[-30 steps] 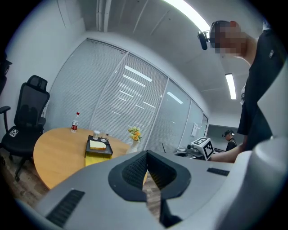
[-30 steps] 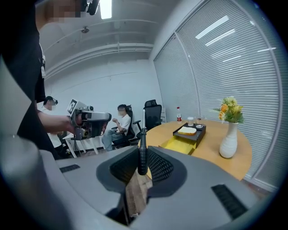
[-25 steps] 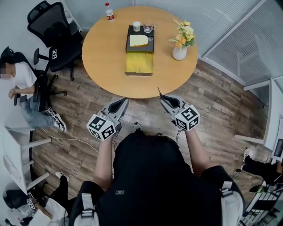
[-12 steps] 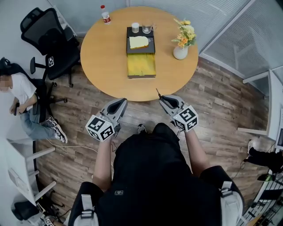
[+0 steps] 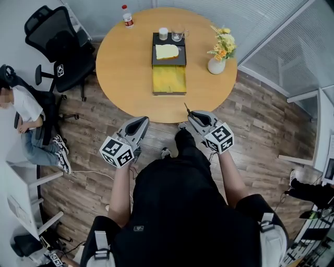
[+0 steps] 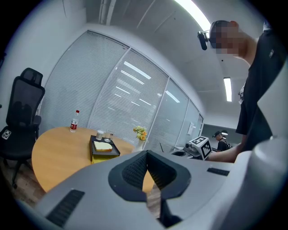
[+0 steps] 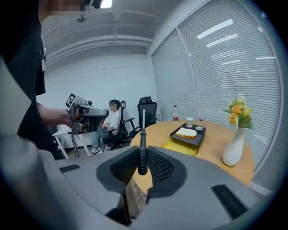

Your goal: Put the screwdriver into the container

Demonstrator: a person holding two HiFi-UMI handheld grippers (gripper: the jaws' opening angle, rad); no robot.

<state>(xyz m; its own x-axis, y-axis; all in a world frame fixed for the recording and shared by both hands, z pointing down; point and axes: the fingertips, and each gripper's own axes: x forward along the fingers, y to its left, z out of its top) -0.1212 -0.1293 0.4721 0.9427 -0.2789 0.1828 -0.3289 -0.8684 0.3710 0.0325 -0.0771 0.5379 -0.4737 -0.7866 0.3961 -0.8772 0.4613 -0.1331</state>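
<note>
Just short of the round bench (image 5: 125,68), my right gripper (image 7: 143,157) clamps the screwdriver (image 7: 143,134) upright; my left gripper (image 6: 146,155), beside the same bench edge, is clenched on nothing.

I count one screwdriver (image 7: 142,155), one yellow container (image 5: 169,80), two cups (image 5: 163,33), one bottle (image 5: 127,15) and one vase (image 5: 216,65), on one bench (image 5: 125,68).

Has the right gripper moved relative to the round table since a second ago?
Yes. The right gripper, gripping the screwdriver, is nearer the table's near edge.
</note>
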